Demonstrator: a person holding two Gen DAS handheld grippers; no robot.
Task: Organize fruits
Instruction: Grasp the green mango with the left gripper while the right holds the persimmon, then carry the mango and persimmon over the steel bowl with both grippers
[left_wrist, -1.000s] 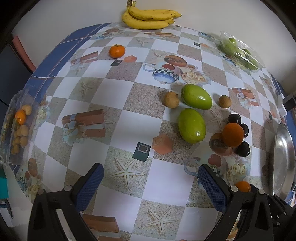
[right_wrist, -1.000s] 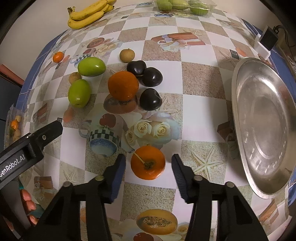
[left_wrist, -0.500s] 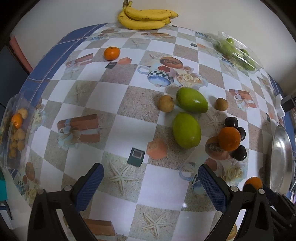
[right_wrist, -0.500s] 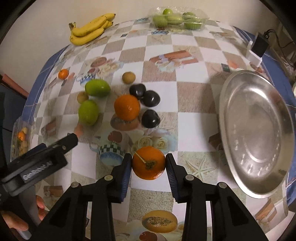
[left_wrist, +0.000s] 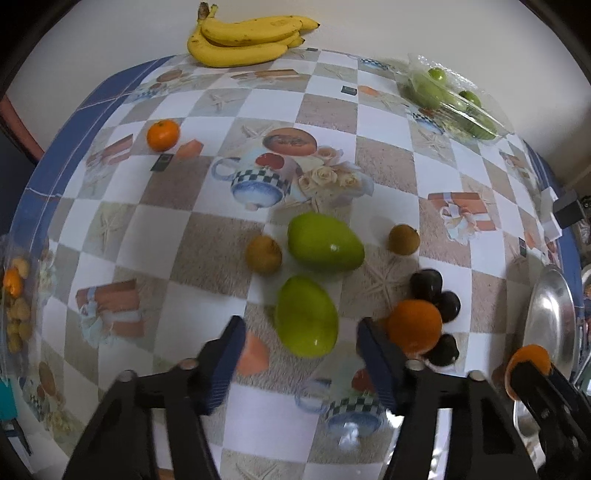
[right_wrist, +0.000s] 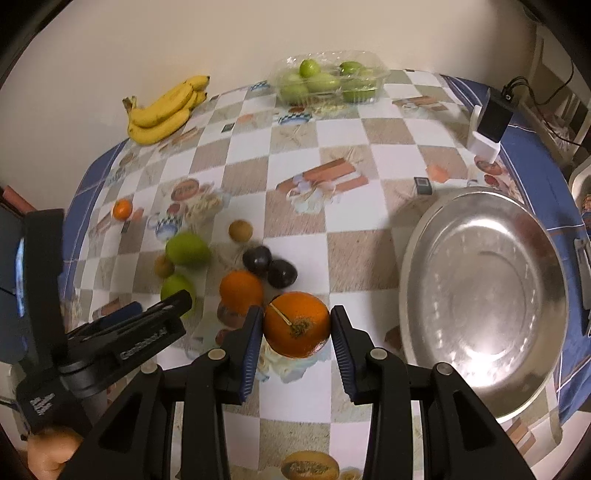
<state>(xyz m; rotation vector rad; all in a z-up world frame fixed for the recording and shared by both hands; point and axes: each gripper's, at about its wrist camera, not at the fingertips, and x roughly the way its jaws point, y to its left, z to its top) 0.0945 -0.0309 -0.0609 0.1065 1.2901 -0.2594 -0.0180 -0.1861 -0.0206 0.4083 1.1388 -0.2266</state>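
Dim, warm indoor light from above. Soft short shadows under the fruit on the desk (left_wrist: 192, 236). Bright glare patches on the steel tray (right_wrist: 484, 306) near the desk's right edge; small highlights on the green mangoes (left_wrist: 306, 317). Strong fisheye bending, black vignette in all corners. Motion blur on the left hand-held gripper (left_wrist: 299, 354) and the checked cloth (right_wrist: 332, 155) print, both views; far edge softer.

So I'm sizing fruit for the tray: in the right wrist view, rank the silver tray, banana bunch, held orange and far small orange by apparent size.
1. silver tray
2. banana bunch
3. held orange, though nearness inflates it
4. small orange, though it lies farther off
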